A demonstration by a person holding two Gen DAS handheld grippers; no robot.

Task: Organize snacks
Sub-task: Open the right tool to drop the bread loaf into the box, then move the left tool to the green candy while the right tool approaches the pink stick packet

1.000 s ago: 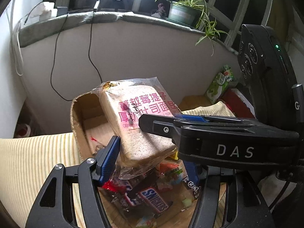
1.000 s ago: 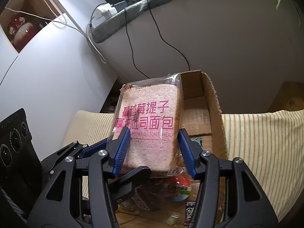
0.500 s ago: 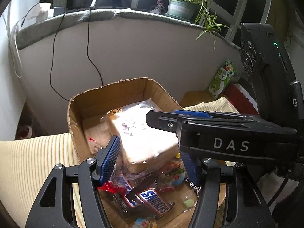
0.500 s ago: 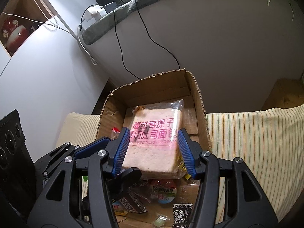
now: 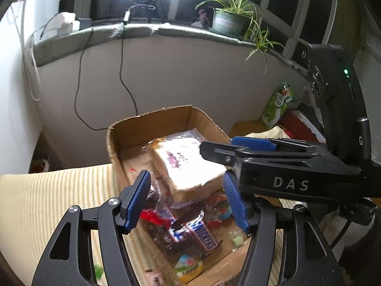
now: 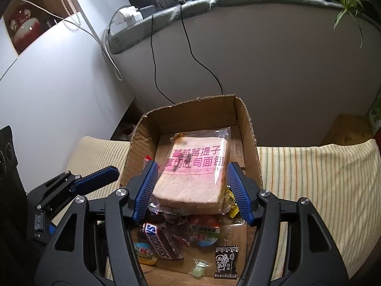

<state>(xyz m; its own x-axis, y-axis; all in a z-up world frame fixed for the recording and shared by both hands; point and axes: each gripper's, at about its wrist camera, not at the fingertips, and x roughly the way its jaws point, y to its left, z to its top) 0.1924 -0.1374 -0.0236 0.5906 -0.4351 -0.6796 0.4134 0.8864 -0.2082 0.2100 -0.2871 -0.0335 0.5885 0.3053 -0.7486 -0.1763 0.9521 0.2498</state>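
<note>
Between the parted pads of the right gripper (image 6: 191, 188), whose jaws have just been opening, the bagged toast (image 6: 197, 166) lies in the cardboard box (image 6: 250, 138) atop other snacks, light, squashy, slippery-wrapped, best pinched gently by its side crusts; the left gripper (image 5: 187, 200) gapes empty.

Box (image 6: 247, 128): I see raw brown cardboard, matt, torn rough at the rim beyond my fingers.
Bread bag (image 6: 197, 166): clear glossy film, crinkled, between my right pads.
Pads (image 6: 146, 188): blue ribbed rubber on matt black plastic.
Cloth (image 6: 321, 178): ribbed, striped fabric.
</note>
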